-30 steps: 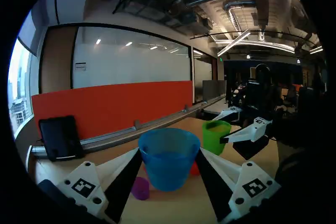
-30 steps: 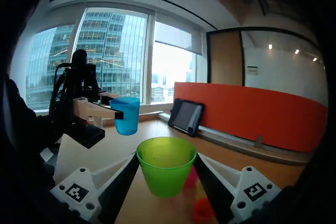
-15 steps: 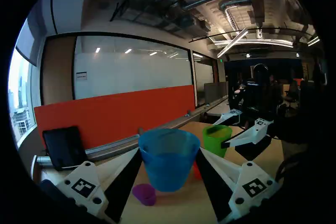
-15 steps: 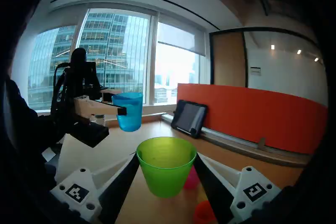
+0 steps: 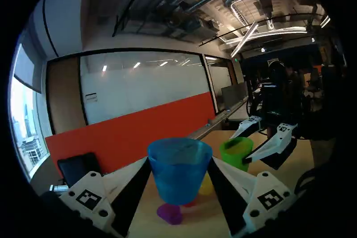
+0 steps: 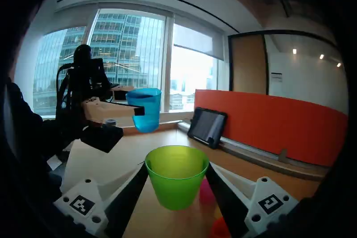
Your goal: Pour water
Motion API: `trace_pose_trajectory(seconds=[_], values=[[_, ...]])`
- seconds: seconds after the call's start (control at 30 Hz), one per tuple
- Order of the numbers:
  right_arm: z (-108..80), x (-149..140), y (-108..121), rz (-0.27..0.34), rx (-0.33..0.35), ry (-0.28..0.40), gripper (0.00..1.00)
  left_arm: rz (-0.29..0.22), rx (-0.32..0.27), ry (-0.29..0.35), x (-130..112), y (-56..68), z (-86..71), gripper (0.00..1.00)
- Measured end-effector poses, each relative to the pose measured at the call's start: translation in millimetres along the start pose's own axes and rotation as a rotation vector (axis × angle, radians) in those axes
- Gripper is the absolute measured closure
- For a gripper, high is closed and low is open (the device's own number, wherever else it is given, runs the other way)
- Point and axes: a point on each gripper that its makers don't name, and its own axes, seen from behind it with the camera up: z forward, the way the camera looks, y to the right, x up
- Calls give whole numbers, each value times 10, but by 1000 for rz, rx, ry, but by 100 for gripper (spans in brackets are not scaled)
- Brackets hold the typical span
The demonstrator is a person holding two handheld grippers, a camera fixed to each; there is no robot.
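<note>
— Containers?
— Translucent blue plastic cup [image 5: 180, 180], upright, clamped between the left gripper's [image 5: 180, 169] fingers. Lime-green plastic cup [image 6: 176, 180], gripped likewise by the right gripper [image 6: 176, 166]. Both are held above the table (water level: cannot tell).
— Surface, room?
— Light wooden table [image 6: 129, 153] with a small purple cup [image 5: 169, 213] on it. Orange partition [image 5: 134, 135], tall windows [image 6: 125, 59].

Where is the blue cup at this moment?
In the left gripper view the blue cup sits at centre between the fingers of the left gripper, above a small purple cup, with the green cup to its right.
</note>
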Motion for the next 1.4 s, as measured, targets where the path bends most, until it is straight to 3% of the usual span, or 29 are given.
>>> trace_pose_trajectory(seconds=[0.33,0.67,1.4], values=[[67,41,-103,2,25,13,8,94,33,30,174,-12,31,15],[127,28,-174,4,46,17,8,220,57,61,373,-24,57,15],[249,1,-338,6,86,18,8,486,75,47,545,40,135,15]])
